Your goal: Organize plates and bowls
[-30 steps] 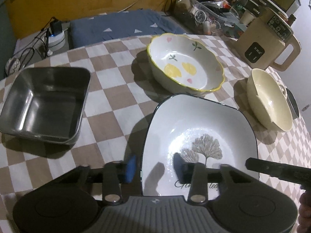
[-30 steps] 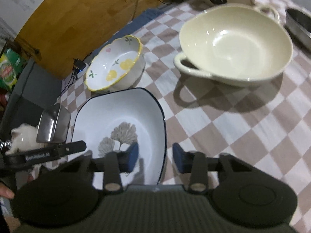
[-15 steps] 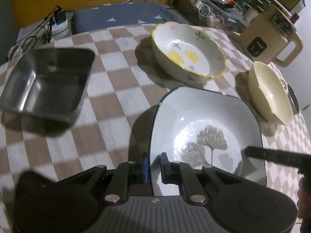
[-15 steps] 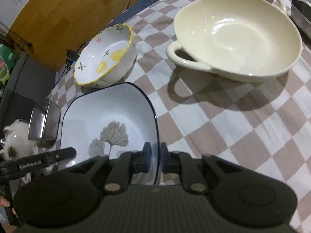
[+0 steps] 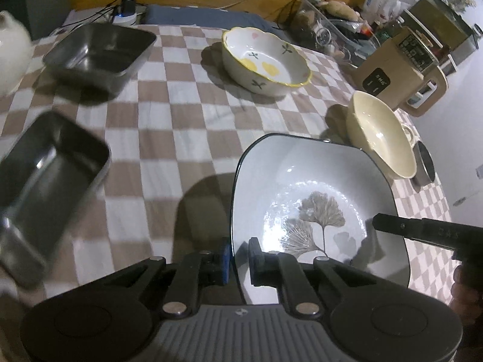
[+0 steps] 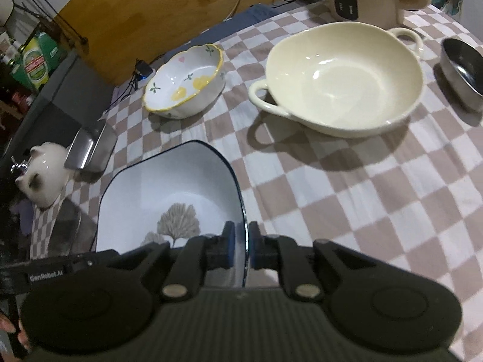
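Note:
A square white plate [image 5: 314, 187] with a dark rim and a grey tree print is held off the checkered table by both grippers. My left gripper [image 5: 240, 255] is shut on its left rim. My right gripper [image 6: 240, 249] is shut on its right rim; the plate also shows in the right wrist view [image 6: 169, 187]. A flowered bowl with a yellow rim [image 5: 265, 60] [image 6: 184, 81] sits at the back. A cream two-handled bowl [image 5: 379, 134] [image 6: 344, 75] sits on the right.
Two steel trays [image 5: 99, 54] [image 5: 45, 187] sit on the left of the table. A small steel bowl [image 6: 462, 69] is at far right. A beige kettle [image 5: 398, 69] and clutter stand at the back. A white cat-shaped pot [image 6: 42, 175] is at the left edge.
Both grippers closed on the plate's opposite rims and lifted it off the table. The view rose, and a second steel tray came into sight on the left.

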Available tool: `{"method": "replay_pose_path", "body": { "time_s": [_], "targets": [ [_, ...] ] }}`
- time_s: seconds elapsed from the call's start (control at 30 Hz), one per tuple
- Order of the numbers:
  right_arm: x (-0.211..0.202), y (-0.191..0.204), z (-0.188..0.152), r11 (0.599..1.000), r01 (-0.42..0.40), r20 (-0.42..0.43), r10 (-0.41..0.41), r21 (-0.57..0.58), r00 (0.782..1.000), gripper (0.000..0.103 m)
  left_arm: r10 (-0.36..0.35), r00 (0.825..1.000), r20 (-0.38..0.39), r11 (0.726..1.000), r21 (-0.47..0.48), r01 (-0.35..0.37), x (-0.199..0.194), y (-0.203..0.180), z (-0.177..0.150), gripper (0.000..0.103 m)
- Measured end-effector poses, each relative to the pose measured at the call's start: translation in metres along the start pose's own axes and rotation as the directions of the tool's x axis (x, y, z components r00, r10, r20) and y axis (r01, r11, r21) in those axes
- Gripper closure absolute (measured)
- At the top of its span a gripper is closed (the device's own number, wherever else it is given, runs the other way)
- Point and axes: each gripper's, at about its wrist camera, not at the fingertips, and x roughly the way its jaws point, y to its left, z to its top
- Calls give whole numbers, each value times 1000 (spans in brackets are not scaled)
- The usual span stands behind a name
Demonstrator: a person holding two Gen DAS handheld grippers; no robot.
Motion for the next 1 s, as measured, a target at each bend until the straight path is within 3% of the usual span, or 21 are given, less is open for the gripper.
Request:
{"method": "replay_pose_path", "body": {
  "time_s": [0.37, 0.67, 1.0],
  "targets": [
    [-32, -53, -13, 998, -28, -21, 27, -48, 999, 92, 24, 999, 23, 997, -75, -22, 2, -53, -49, 90],
    [-53, -92, -12, 996, -20, -16, 18, -85, 1000, 92, 38, 999, 31, 997, -64, -36, 17, -93, -58, 90],
    [-60, -116, -5, 992, 8, -25, -11, -126, 1000, 93, 33, 999, 12, 996, -82, -32, 38, -111, -66, 89]
  ]
}}
